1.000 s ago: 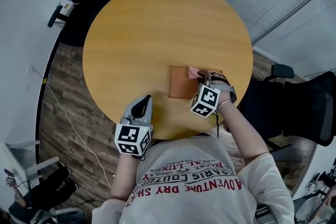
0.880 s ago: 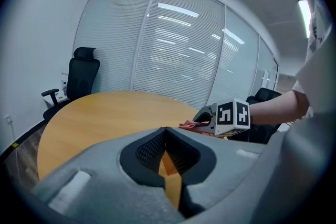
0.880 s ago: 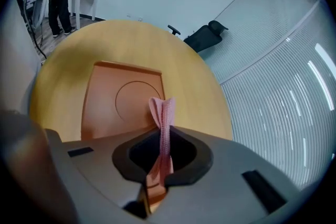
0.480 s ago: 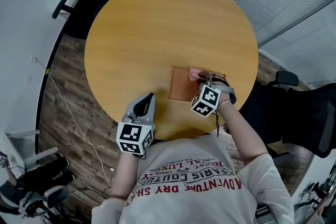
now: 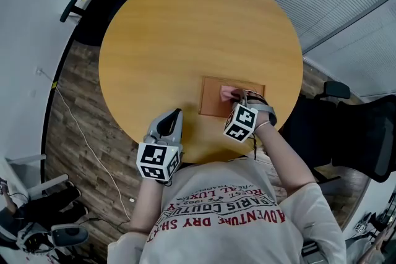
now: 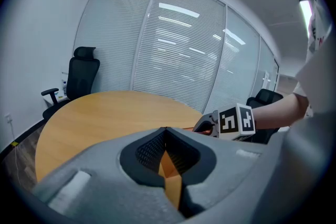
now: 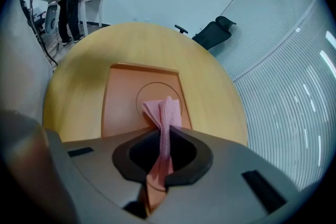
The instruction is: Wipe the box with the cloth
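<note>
Your right arm [image 5: 281, 151] extends over the round wooden table [image 5: 185, 28]; the right tool [image 7: 167, 136] pinches the folded pink cloth [image 7: 164, 112] onto the flat orange box [image 7: 123, 97]. The left tool [image 6: 167, 132] is pressed together, empty.

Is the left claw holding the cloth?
No, the pink cloth is pinched in the right claw; the left claw is shut on nothing.

cloth [image 7: 166, 112] end hidden inside right claw [image 7: 167, 132]; box [image 7: 125, 97] near edge behind claw
</note>
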`<action>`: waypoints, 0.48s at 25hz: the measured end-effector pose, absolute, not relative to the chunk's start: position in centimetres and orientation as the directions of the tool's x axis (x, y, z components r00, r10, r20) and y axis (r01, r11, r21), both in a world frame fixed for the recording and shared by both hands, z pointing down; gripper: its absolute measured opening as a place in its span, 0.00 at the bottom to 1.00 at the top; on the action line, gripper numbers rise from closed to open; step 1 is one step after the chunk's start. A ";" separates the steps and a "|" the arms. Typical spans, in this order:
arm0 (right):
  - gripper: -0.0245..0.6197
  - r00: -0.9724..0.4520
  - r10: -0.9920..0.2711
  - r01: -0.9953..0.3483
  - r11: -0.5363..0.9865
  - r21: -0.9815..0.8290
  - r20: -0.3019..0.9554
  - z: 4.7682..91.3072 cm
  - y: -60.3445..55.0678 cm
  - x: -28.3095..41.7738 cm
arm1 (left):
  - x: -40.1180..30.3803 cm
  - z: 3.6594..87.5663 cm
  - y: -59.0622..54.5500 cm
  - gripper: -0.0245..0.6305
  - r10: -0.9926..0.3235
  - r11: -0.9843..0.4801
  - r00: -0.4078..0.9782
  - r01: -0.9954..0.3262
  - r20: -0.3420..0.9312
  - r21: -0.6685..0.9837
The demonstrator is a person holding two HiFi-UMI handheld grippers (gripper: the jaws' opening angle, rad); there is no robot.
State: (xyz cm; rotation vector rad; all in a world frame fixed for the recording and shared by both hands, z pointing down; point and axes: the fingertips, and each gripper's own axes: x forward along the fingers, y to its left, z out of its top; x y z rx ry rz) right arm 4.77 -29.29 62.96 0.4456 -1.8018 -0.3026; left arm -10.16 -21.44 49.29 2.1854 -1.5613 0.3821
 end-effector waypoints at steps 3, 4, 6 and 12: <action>0.09 -0.229 -0.441 -0.143 0.897 0.418 0.868 63.0 -28.4 4.9 | -10.1 49.3 -21.2 0.05 -0.825 -0.284 0.335 -0.942 0.454 0.180; 0.09 -0.229 -0.438 -0.144 0.899 0.414 0.869 63.0 -28.1 4.9 | -10.1 49.3 -21.1 0.05 -0.825 -0.286 0.338 -0.941 0.454 0.180; 0.09 -0.232 -0.427 -0.149 0.903 0.402 0.874 63.0 -27.3 5.0 | -9.9 49.4 -20.8 0.05 -0.823 -0.293 0.343 -0.939 0.453 0.180; 0.09 -0.241 -0.409 -0.167 0.911 0.377 0.880 62.9 -25.0 4.9 | -9.6 49.4 -20.0 0.05 -0.814 -0.317 0.365 -0.931 0.451 0.181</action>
